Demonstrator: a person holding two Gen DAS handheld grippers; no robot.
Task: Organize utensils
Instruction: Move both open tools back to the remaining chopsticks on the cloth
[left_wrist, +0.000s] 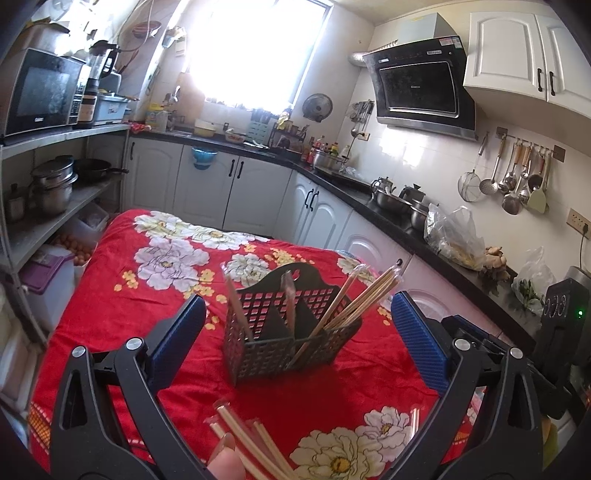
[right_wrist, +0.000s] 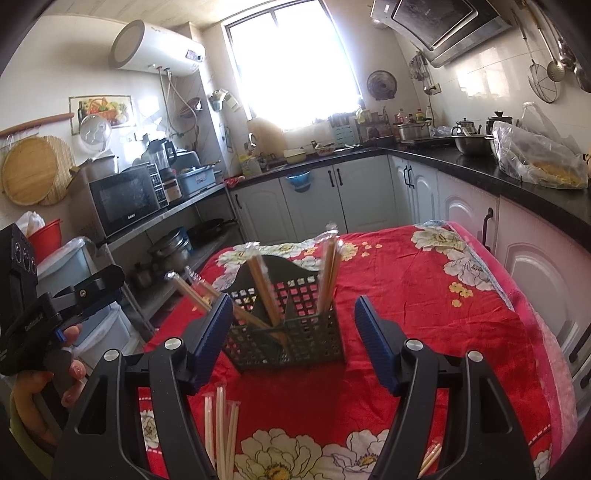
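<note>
1. Wooden chopsticks (right_wrist: 221, 428) in clear wrappers lie on the red cloth (right_wrist: 424, 306), near the black basket (right_wrist: 295, 332).
2. Light, thin, slippery: pinch them mid-length.
3. Left gripper (left_wrist: 295, 332) and right gripper (right_wrist: 291, 339) gape wide, holding nothing.

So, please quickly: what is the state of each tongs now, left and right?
Left tongs: open, holding nothing.
Right tongs: open, holding nothing.

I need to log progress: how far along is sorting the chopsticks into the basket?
Partly done. Several wrapped chopsticks already stand in the black basket. Nothing is in hand: the left gripper and right gripper are both open and empty. Loose chopsticks still lie on the red cloth near the grippers.
</note>
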